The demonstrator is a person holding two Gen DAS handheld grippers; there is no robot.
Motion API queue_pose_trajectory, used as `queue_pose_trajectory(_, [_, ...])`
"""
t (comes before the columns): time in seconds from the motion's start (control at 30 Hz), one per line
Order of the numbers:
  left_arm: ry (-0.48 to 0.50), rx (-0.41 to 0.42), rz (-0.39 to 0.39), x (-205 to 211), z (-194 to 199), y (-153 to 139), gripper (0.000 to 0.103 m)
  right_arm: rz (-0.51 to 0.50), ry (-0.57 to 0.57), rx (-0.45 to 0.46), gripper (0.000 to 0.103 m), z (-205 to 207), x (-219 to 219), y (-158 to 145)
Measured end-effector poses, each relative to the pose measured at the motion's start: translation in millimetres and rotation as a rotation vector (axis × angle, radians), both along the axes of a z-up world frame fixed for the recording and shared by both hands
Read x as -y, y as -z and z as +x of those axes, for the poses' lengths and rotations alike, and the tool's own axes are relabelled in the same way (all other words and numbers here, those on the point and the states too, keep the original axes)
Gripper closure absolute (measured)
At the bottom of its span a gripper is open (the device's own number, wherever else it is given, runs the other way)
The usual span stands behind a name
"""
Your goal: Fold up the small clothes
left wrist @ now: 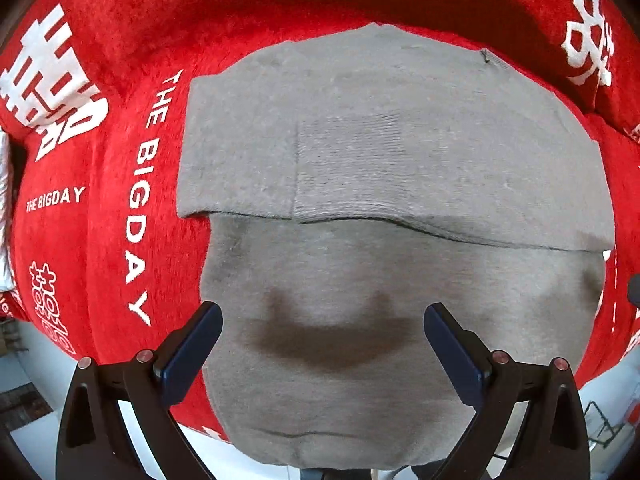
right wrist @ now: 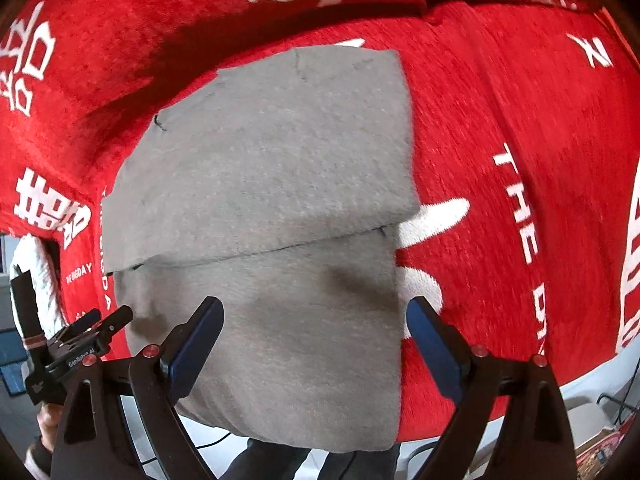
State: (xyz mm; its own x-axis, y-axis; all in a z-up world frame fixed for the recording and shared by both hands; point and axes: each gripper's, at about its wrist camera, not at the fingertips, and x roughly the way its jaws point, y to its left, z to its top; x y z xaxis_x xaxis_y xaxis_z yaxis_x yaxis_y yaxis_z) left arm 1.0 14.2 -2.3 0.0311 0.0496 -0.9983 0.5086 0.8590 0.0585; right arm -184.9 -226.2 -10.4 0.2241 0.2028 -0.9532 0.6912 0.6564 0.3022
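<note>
With both pairs of jaws standing wide and nothing between them, the grey knit garment (left wrist: 380, 168) lies released on the red plush cover (left wrist: 120, 60), which bears white lettering, and the step in hand looks like the pause after one fold, before the next grip. Nearest the left gripper (left wrist: 322, 320), which points straight down, the lower single layer of the garment hangs towards the cover's near edge; the right gripper (right wrist: 314, 316), tilted a little, hovers over that same lower part near its right edge. Beyond both runs the hem of the folded-over flap, and past it the doubled part reaches towards the cover's far seam. To do the next fold well, I judge each gripper should take a near corner of the lower layer, lift both evenly, and lay that edge square to the far one, since the soft knit will sag and skew if one side leads. Only the left view shows the ribbed panel on the flap; only the right view shows the garment's straight right edge and the other gripper (right wrist: 98, 322) beside its left edge.
</note>
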Motion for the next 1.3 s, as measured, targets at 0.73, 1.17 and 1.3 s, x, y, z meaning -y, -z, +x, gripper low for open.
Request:
queue_pose_trajectory(0.73, [-0.148,-0.055,-0.03,-30,-39,-7,0.002,0.168,-0.035,0.038,0.009,-13,2,18])
queue_pose_trajectory(1.17, [-0.13,-0.095,-0.075,-96,-70,9,0.002,0.229,-0.015,0.012,0.009,-70,-41,39])
queue_pose_trajectory(1.3, [-0.133,-0.125,-0.08,-125,-93,21,0.002,0.255,-0.042,-0.04,0.009,-101,-68,55])
